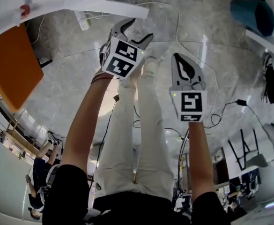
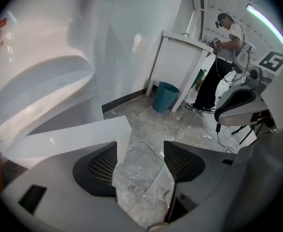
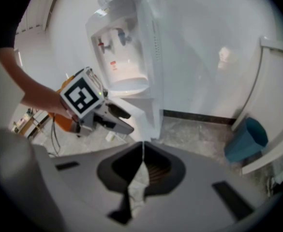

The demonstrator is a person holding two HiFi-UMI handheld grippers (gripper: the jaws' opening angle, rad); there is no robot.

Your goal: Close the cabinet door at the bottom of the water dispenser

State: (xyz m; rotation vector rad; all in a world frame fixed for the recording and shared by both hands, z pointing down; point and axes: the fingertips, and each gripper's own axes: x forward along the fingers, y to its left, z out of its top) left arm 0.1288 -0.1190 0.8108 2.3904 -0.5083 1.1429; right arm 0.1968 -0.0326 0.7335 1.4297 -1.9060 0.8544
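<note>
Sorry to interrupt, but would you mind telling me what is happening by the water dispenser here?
A person holds a gripper in each hand in front of the water dispenser. The left gripper, jaws apart, is at the free edge of the white cabinet door at its bottom, which stands open; nothing is clamped. The right gripper is shut, empty, and held back over the floor. The door is not closed yet.
</note>
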